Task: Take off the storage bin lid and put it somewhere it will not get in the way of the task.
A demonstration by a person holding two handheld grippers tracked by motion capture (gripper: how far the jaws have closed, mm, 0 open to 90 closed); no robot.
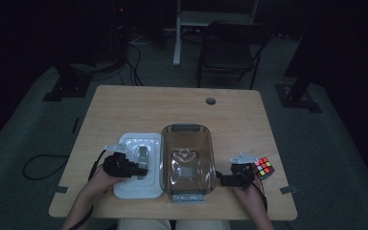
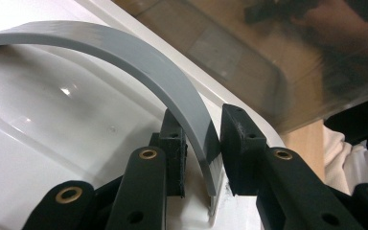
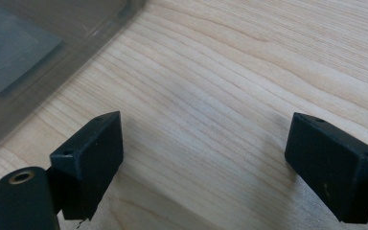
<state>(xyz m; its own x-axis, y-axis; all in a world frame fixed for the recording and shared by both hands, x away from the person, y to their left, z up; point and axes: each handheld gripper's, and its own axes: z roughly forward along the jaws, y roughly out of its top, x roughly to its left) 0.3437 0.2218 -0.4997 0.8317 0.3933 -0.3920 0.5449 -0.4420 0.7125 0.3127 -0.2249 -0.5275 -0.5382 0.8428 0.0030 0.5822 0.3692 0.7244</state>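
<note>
On the near-left of the table [image 1: 124,105], my left gripper [image 2: 202,153] is pinching the lid [image 1: 127,189] handle [image 2: 139,62].
Lid's flat, just left of the bin [image 1: 187,129]; right gripper [image 3: 203,158] spread wide over bare wood.

Rubik's cube [image 1: 264,167] sits on the table [image 1: 172,103] at approx 4 o'clock, near the right edge, w/ red, green & yellow stickers facing up. Round cable hole [image 1: 211,101] in the tabletop at 12 o'clock, near the far edge. Beyond the table at 12–1 o'clock: black folding chair [image 1: 230,48] on the grey floor, w/ a white desk frame [image 1: 196,21] just behind it at 12. Dark stand feet on the floor at 10 o'clock [image 1: 72,84] & 2 o'clock [image 1: 297,93]. Black cable loop [image 1: 40,165] on the floor at 9 o'clock.
</note>
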